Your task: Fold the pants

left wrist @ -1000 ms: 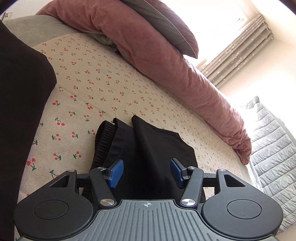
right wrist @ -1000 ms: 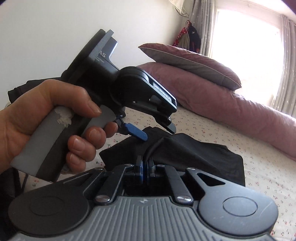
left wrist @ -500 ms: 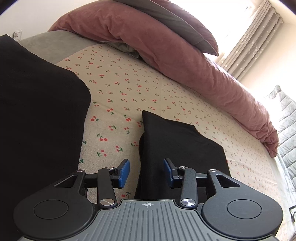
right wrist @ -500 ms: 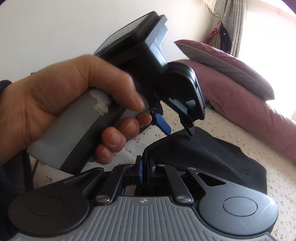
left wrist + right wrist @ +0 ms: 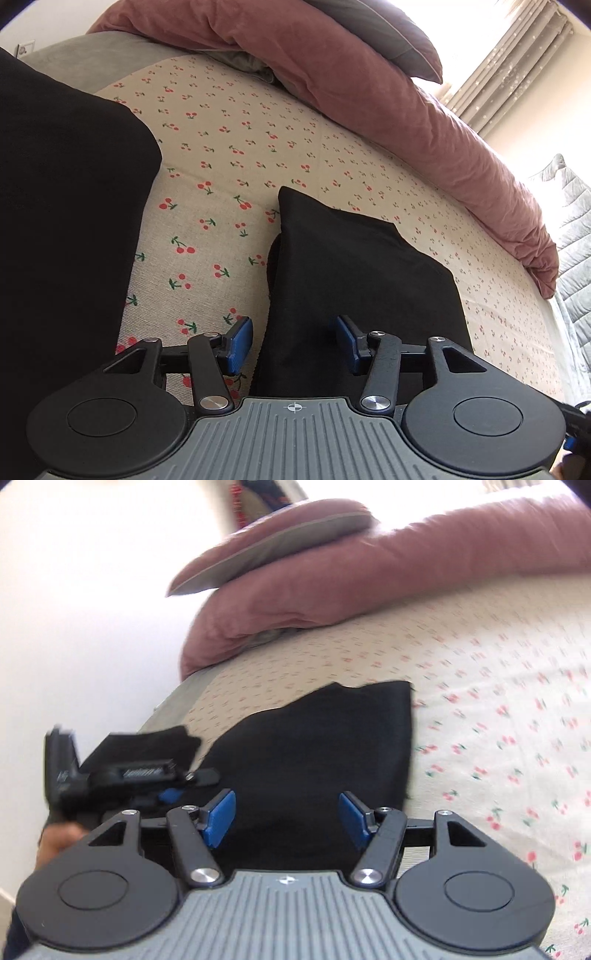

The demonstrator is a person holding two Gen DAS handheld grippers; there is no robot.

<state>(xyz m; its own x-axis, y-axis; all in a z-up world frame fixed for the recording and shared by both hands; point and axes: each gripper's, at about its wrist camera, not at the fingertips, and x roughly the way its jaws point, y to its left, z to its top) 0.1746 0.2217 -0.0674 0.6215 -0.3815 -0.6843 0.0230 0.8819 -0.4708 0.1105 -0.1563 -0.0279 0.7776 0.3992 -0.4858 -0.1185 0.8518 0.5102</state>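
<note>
**On the cherry-print bed, folded black pants lie between two open tongs**

On the bed, near its middle, the black pants [image 5: 362, 280] lie folded into a compact, roughly rectangular bundle, flat on the cherry-print sheet [image 5: 229, 155]. One corner of the bundle points toward the pillows, and its long left edge runs straight back toward the left tongs [image 5: 293, 341].

Those left tongs hang just over the near end of the pants. Their blue pads [image 5: 240, 345] stand apart, having just been opening a little; one pad is over bare sheet, the other over black cloth, and neither presses on the fabric. Nothing is gripped.

From the other side, the right tongs [image 5: 286, 821] also point at the pants [image 5: 314, 753]. Their jaws have just been opening wide, and the blue pads [image 5: 219, 818] stand clear of the cloth with only the dark fabric lying beyond them. That view is smeared by motion, so fine detail is lost. The left tongs [image 5: 162, 795] show there too, at the bundle's far-left edge, with a bit of the person's hand [image 5: 55, 843] below them.

A second, larger mass of black cloth [image 5: 62, 229] fills the left of the left wrist view, well apart from the folded bundle. Along the far side of the bed runs a dusty-pink duvet [image 5: 388, 107] with a grey-edged pillow [image 5: 391, 44] on top. Pale curtains [image 5: 517, 62] hang beyond, and a grey quilted cover [image 5: 570, 236] lies at the right edge.
</note>
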